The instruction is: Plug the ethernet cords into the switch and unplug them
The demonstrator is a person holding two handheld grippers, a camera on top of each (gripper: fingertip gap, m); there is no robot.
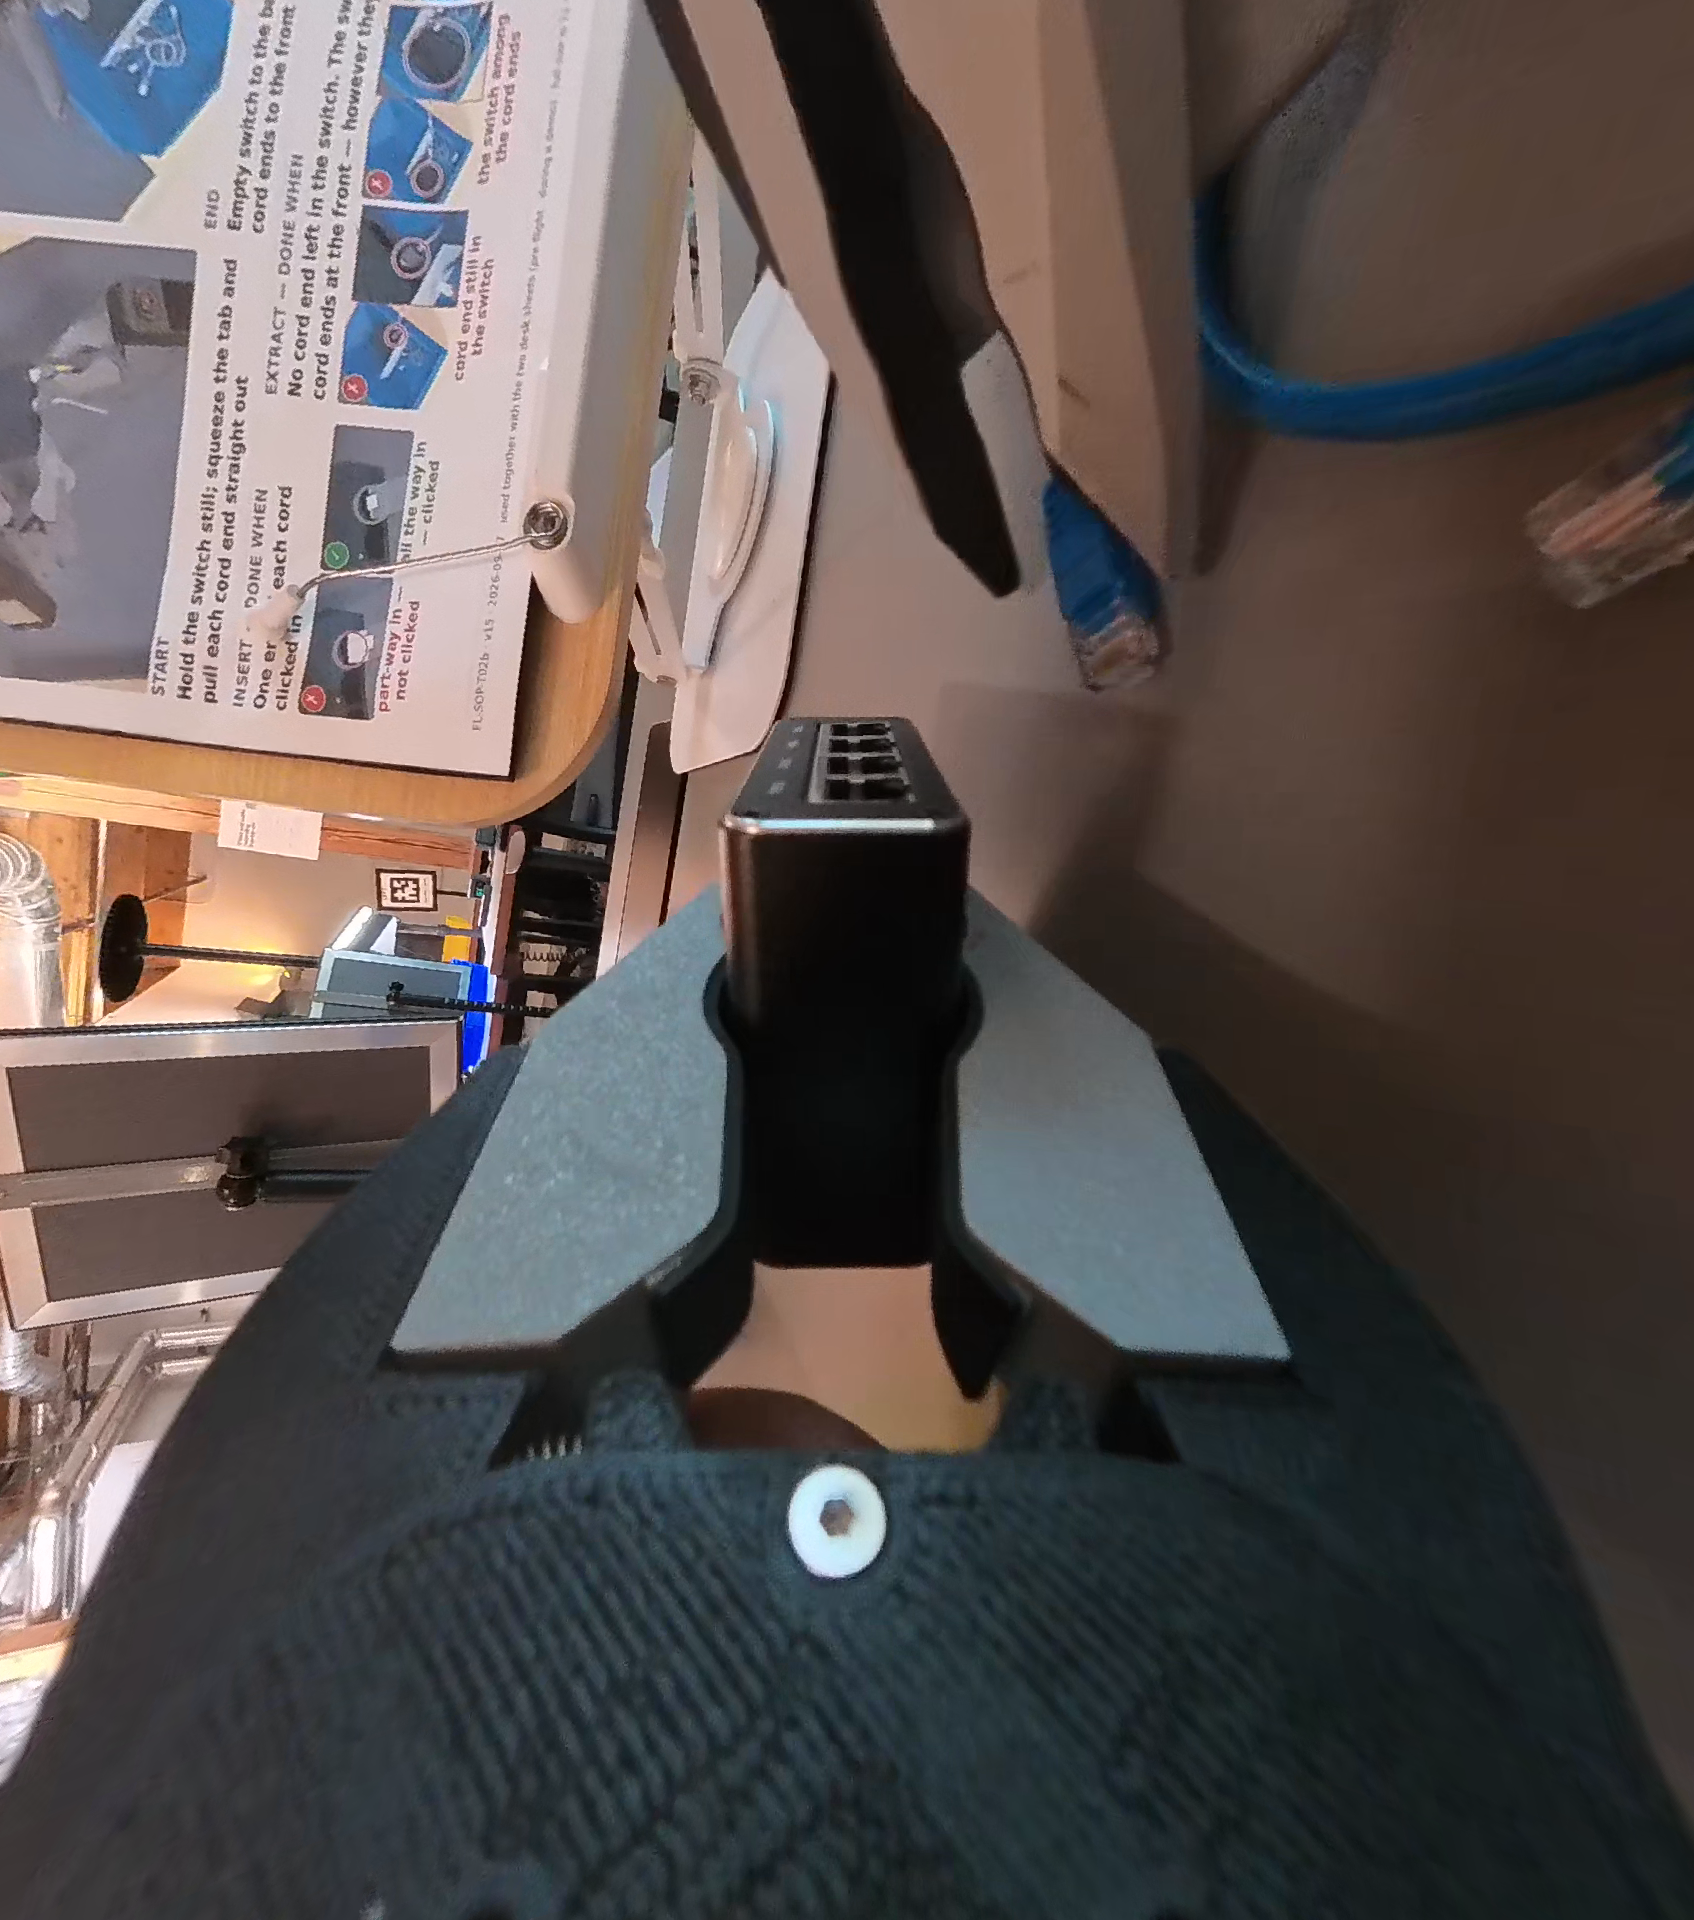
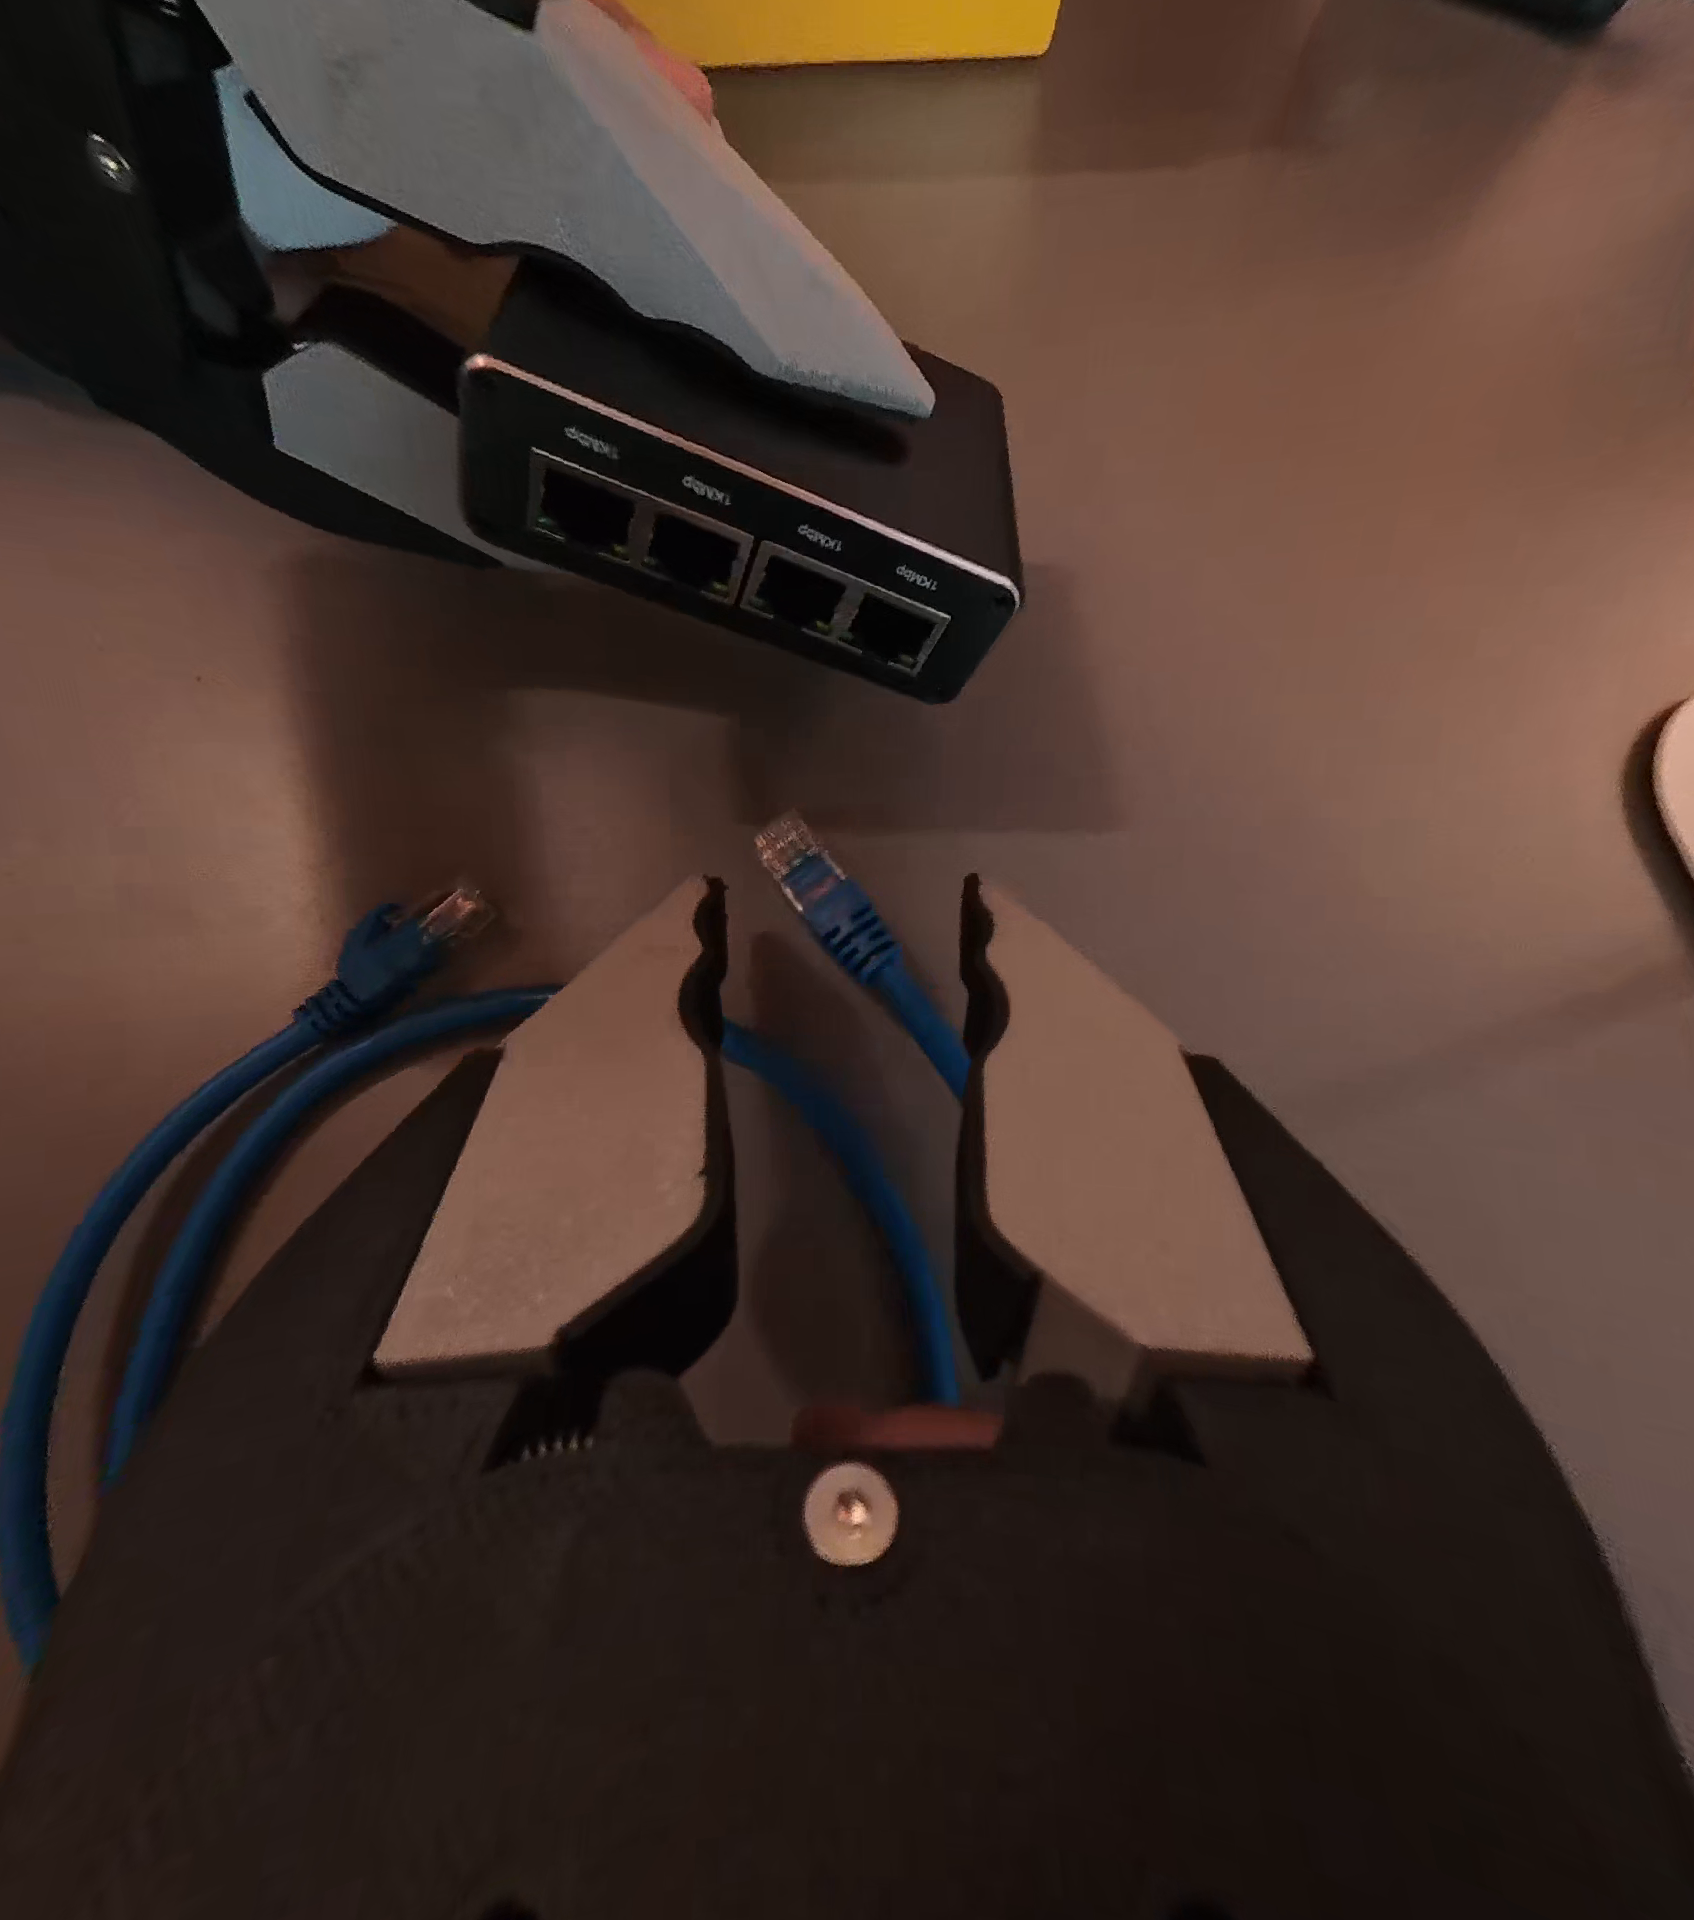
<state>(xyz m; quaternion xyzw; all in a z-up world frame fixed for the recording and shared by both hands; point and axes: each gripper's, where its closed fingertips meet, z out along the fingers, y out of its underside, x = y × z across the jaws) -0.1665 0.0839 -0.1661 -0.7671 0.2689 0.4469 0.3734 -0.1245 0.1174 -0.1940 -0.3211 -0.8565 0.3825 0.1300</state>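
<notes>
Bare bench (image 2: 1342, 623) in front of the switch (image 2: 739, 540) ports, open to reach. Left tongs (image 2: 552, 343) cover switch top and left side. Blue cord plug (image 2: 801, 873) lies just before the ports.

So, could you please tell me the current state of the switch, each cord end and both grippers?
switch: gripped, all four ports empty
left gripper: shut on the switch
right gripper: open, holding nothing
right cord end: unplugged, lying on the table between the open fingers
left cord end: unplugged, lying on the table beside the right gripper
</notes>
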